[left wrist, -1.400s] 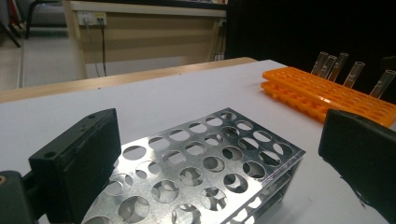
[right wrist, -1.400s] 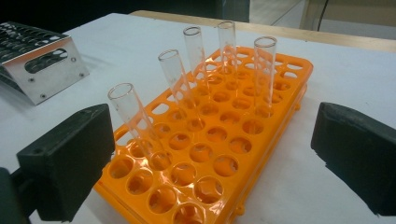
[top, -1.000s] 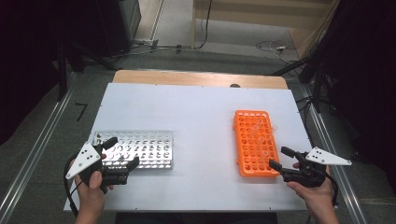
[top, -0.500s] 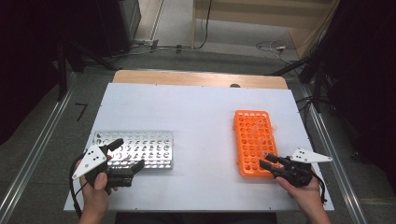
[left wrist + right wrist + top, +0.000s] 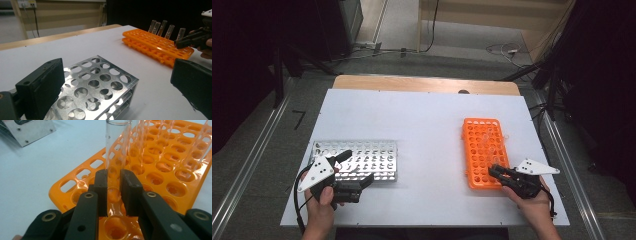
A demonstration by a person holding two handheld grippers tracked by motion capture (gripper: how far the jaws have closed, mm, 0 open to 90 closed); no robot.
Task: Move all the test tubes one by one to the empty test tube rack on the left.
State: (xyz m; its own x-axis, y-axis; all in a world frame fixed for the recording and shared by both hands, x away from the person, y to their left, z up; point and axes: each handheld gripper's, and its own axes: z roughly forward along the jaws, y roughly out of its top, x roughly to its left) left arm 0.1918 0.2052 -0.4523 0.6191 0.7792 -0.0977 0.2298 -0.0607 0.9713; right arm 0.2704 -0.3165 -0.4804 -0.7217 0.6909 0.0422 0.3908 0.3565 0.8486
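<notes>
Item: tube transfer station, one table (image 5: 422, 120), white top.

Racks, two. Orange rack (image 5: 484, 150) lay flat at the person's right; steel rack (image 5: 357, 160) at the left, well apart from it. The split suggested a source and a destination, each within reach of its own hand.

Tubes, five counted in the left gripper view, all clear glass, upright in the orange rack's near end. The nearest tube (image 5: 117, 152) stood in a hole by the rack's near edge.

Right gripper (image 5: 114, 195): jaws had just been closing and were clamped on that tube low on its wall, pads pressing either side. A low hold probably kept the tube steady for a straight lift out of its hole.

Left gripper (image 5: 349, 172): jaws spread wide, gripping nothing, poised over the steel rack's near corner, likely ready to brace it.

Steel rack holes: no upright tubes seen.
</notes>
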